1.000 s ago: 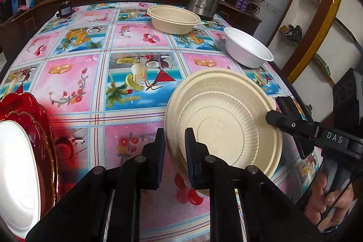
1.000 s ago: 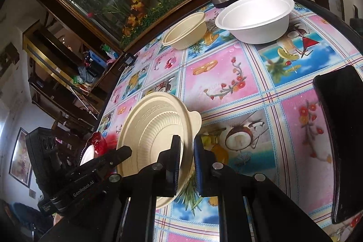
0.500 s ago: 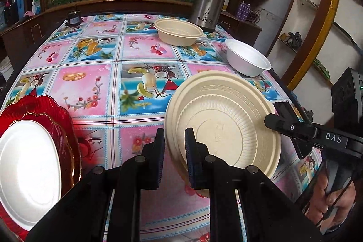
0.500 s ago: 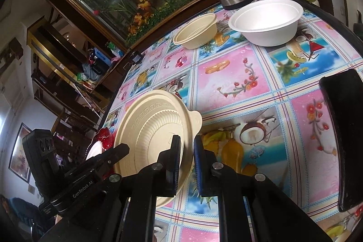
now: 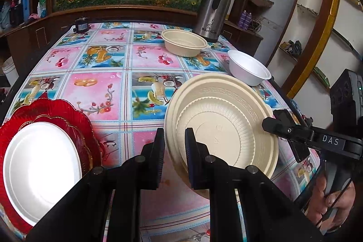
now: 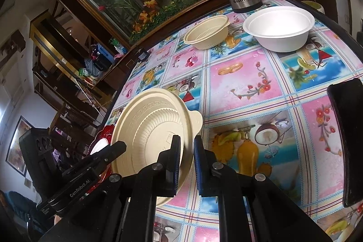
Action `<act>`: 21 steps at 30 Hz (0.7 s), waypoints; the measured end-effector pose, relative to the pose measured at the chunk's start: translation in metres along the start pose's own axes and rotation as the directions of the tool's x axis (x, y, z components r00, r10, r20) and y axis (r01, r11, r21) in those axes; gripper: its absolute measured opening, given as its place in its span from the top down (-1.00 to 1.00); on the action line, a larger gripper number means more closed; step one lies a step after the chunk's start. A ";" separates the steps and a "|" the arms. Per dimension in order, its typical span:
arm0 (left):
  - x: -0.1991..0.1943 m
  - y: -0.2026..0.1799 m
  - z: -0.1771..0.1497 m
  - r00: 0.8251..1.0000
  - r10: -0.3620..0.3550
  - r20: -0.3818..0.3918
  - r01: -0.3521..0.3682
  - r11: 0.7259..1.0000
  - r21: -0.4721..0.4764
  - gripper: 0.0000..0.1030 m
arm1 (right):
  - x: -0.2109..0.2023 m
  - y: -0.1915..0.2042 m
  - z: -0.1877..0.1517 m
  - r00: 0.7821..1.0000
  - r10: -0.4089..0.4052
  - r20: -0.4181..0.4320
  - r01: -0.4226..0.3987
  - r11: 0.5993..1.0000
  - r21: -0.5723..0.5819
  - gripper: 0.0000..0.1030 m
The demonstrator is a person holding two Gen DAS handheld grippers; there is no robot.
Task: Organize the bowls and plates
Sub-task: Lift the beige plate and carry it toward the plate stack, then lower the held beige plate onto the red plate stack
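A beige plastic plate (image 5: 222, 126) is held off the table between both grippers. My left gripper (image 5: 174, 142) is shut on its near-left rim. My right gripper (image 6: 187, 149) is shut on its opposite rim; the plate also shows in the right wrist view (image 6: 149, 128). A white plate (image 5: 38, 165) lies on stacked red scalloped plates (image 5: 68, 112) at the left table edge. A beige bowl (image 5: 183, 42) and a white bowl (image 5: 248, 70) stand at the far right of the table.
A steel thermos jug (image 5: 214, 10) stands behind the bowls. A small dark object (image 5: 81, 25) sits at the far left edge. A black phone-like slab (image 6: 347, 135) lies at the right edge. The floral tablecloth (image 5: 102, 87) covers the table.
Both grippers have lifted and drawn back with the beige plate. The red plates with the white plate have come further into the left view.
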State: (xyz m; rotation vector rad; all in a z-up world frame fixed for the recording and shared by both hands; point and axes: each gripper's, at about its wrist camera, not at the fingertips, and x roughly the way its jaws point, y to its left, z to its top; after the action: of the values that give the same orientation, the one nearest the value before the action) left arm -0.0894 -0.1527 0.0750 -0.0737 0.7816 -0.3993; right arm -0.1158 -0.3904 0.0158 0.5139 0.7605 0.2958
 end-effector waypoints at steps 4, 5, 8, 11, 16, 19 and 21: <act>-0.007 0.005 0.001 1.000 0.002 0.021 -0.002 1.000 -0.009 0.72 | 0.002 0.007 0.001 1.000 -0.001 -0.002 0.001 1.000 -0.016 0.78; -0.010 0.007 0.002 1.000 0.003 0.027 -0.003 1.000 -0.011 0.72 | 0.002 0.009 0.001 1.000 -0.001 -0.002 0.001 1.000 -0.019 0.77; -0.016 0.012 0.003 0.999 0.005 0.043 -0.004 1.000 -0.021 0.72 | 0.004 0.017 0.003 1.000 0.000 -0.005 -0.001 0.999 -0.034 0.78; -0.022 0.016 0.004 0.998 0.013 0.060 -0.011 0.999 -0.030 0.72 | 0.007 0.026 0.004 1.000 0.002 -0.008 -0.003 0.999 -0.054 0.77; -0.035 0.029 0.005 0.996 0.020 0.091 -0.015 0.998 -0.054 0.72 | 0.012 0.043 0.006 1.000 0.011 -0.014 -0.012 0.997 -0.078 0.77; -0.045 0.040 0.005 0.994 0.030 0.108 -0.022 0.997 -0.071 0.72 | 0.015 0.055 0.008 1.000 0.016 -0.018 -0.018 0.995 -0.099 0.76; -0.056 0.049 0.004 0.991 0.043 0.127 -0.033 0.996 -0.082 0.72 | 0.019 0.067 0.009 0.999 0.022 -0.024 -0.024 0.993 -0.116 0.76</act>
State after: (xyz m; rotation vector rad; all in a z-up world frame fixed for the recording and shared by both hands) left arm -0.1062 -0.0866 0.1049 -0.1578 0.6709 -0.3234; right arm -0.1011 -0.3296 0.0466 0.4096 0.7553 0.3659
